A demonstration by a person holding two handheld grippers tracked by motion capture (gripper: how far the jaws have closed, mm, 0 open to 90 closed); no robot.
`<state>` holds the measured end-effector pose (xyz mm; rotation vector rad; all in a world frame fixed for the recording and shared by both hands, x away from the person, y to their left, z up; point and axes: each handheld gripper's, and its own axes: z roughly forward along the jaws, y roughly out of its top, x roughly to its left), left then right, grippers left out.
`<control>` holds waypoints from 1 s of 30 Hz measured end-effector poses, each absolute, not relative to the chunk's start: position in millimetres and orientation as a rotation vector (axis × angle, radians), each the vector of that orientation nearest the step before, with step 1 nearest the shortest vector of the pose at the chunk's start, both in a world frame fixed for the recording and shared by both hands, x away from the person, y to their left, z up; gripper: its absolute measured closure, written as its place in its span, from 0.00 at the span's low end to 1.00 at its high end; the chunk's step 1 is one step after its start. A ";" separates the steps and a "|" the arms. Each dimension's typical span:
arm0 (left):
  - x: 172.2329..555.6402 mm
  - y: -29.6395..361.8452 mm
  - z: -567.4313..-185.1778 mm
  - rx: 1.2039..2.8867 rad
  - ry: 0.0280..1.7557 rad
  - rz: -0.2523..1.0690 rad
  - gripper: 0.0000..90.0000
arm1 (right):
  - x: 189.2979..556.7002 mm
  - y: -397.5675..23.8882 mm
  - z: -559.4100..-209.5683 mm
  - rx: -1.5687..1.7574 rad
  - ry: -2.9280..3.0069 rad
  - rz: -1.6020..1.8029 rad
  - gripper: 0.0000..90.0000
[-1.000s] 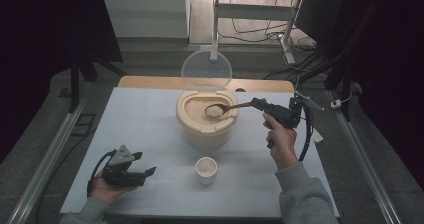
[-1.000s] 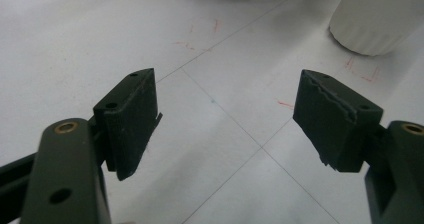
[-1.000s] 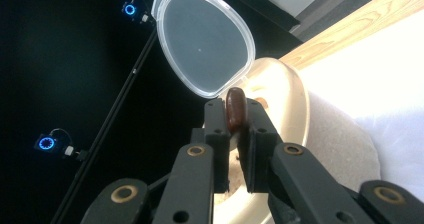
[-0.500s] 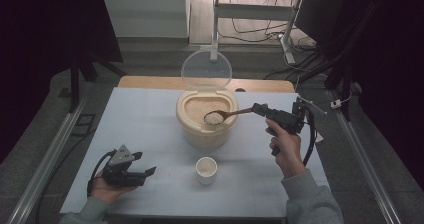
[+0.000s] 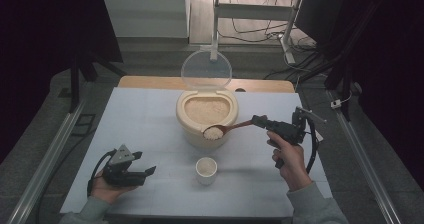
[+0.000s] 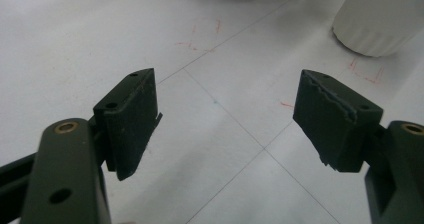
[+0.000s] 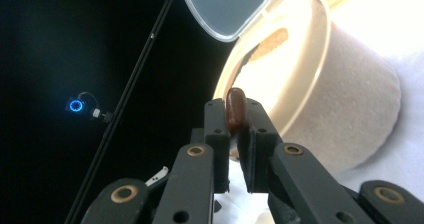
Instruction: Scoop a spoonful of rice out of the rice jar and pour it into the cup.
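Rice-laden wooden spoon (image 5: 227, 130) above cup (image 5: 206, 170)

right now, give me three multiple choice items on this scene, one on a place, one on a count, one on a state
1. Where is the loaded spoon bowl?
A. Over the front rim of the container
B. Inside the small cup
C. Flat on the table

2. How many small white cups stand on the table?
A. One
B. Two
C. Three

3. How is the left gripper?
A. Shut on the spoon
B. Open, holding nothing
C. Shut on the cup

Answers:
1 A: the heaped bowl hangs at the container's near rim, above and apart from the cup.
2 A: a single cup stands in front of the container.
3 B: the left gripper view shows its jaws wide apart over bare table; the right gripper holds the spoon handle.
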<state>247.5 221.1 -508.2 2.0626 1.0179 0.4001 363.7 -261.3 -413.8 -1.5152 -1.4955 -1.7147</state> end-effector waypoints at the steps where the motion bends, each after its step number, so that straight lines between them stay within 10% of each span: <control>1: 247.6 221.1 -508.3 2.063 1.018 0.400 0.28 | 363.0 -261.9 -415.7 -1.511 -1.498 -1.711 0.92; 30: 248.1 219.3 -509.2 2.075 1.014 0.400 0.28 | 349.5 -250.5 -436.9 -1.506 -1.753 -1.557 0.92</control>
